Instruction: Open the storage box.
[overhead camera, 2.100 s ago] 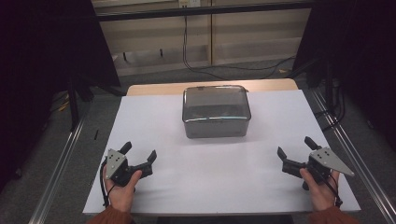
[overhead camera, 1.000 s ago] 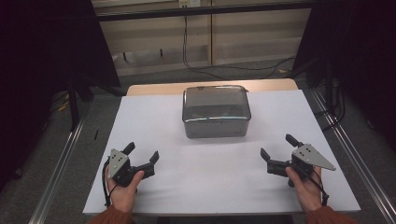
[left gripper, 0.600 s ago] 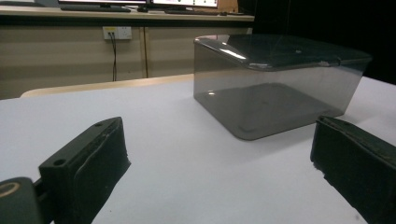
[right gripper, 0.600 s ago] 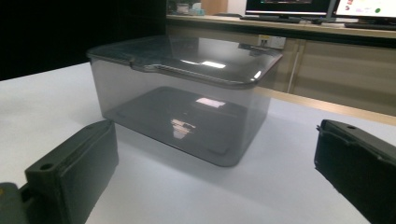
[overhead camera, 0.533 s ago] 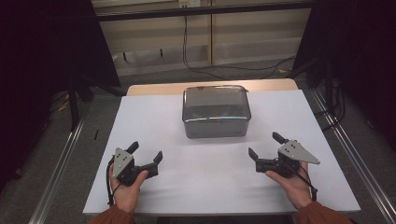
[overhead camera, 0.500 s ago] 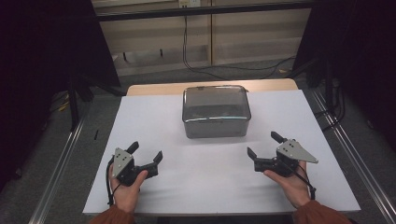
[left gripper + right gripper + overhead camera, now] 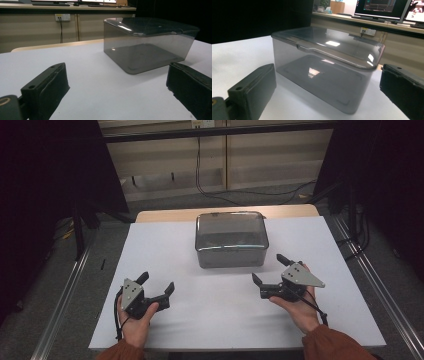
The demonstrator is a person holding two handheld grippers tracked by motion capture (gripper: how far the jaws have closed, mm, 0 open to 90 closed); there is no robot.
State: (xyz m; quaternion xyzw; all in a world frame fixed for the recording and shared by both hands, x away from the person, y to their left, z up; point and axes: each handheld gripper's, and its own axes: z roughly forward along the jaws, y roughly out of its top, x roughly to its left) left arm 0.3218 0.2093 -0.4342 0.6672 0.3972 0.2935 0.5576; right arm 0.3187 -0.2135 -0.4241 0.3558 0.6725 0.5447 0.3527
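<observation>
Jaws wide apart and empty on both the left gripper [image 7: 157,285] and the right gripper [image 7: 270,269], each aimed at the lidded smoky-clear box [image 7: 230,239], mid-table on the white sheet [image 7: 165,245], long axis left-to-right.

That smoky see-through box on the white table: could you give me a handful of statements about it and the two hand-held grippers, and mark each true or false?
1. The lid of the grey box is on. True.
2. The right hand-held gripper grips the box. False: it is open and apart from the box, on the near side of it.
3. The left hand-held gripper is open. True: its jaws stand wide apart over the white table.
4. The box is packed with fruit. False: through its tinted walls it looks empty.
5. The box stands at the table's near edge. False: it sits toward the far side, beyond both grippers.
</observation>
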